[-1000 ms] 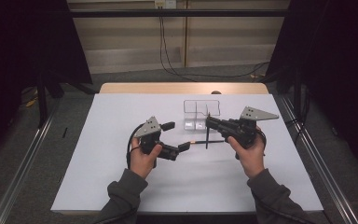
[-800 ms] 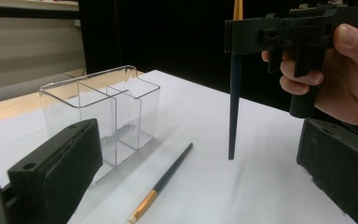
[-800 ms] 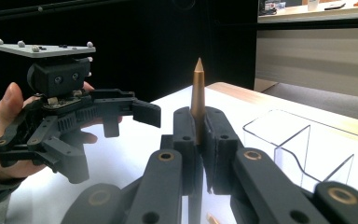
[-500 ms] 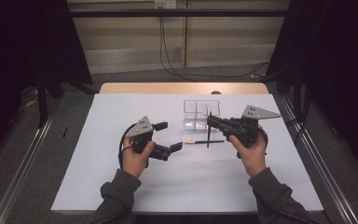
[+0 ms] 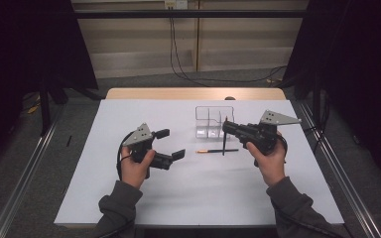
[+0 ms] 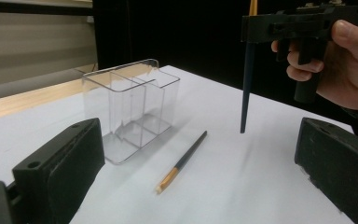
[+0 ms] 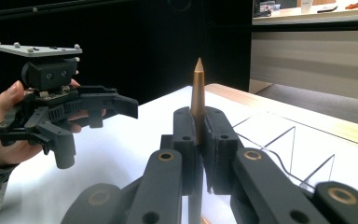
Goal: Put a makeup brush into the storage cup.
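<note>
My right gripper is shut on a dark pencil that hangs upright, its blunt end just above the table. In the right gripper view the sharpened wooden tip sticks up from between the closed jaws of my right gripper. A second dark pencil with a tan end lies flat on the white table, below the held one. My left gripper hovers open to the left of both, with nothing in it. Between its wide jaws the left gripper view shows the lying pencil and the held pencil.
A clear plastic organiser with several compartments stands just behind the pencils, close to the right gripper; it looks empty. The white table cover stretches wide in front. A wooden table edge runs along the far side.
My left gripper has drawn back to the left, away from the pencils, still open. The right gripper and its pencil have kept still.
</note>
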Demonstrator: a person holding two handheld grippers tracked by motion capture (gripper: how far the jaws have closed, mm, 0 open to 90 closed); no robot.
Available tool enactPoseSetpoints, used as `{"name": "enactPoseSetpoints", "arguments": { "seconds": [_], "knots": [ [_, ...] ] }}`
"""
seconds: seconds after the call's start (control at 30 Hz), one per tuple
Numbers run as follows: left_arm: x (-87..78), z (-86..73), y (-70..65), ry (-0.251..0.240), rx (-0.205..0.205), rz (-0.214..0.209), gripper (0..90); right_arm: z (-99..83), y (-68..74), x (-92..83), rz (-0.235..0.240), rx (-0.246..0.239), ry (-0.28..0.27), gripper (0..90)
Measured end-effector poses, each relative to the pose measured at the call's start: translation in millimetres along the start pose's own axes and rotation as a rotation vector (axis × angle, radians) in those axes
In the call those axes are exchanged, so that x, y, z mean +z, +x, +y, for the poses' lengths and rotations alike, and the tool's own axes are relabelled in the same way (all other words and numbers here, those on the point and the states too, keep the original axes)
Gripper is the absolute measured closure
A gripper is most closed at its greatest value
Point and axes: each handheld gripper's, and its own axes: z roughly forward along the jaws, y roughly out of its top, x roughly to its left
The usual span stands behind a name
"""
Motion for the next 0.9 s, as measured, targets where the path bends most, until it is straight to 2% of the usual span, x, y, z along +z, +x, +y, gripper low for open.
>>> {"name": "enactPoseSetpoints", "arguments": {
  "seconds": [0.03, 0.07, 0.5, 0.6, 0.9],
  "knots": [
    [-0.8, -0.1, 0.0, -0.009, -0.013, -0.001, 1.2, 0.0, -0.1, 0.0, -0.001, 0.0, -0.001, 84.3],
    [-2.3, 0.2, 1.2, 0.001, 0.004, 0.002, 1.3, 0.2, -0.3, -0.1, 0.0, 0.0, -0.002, 84.3],
    [-5.5, -0.7, 1.7, 0.007, 0.009, 0.007, 1.5, 8.0, -6.4, -4.6, -0.019, -0.008, -0.012, 84.3],
    [-4.7, -2.3, 0.7, -0.003, -0.009, 0.01, 1.6, 11.0, -8.2, -4.8, -0.023, -0.014, -0.013, 84.3],
    [-5.0, -3.8, 1.3, -0.008, -0.013, 0.005, 1.6, 18.4, -15.5, -1.2, -0.037, -0.028, -0.012, 84.3]
  ]
}}
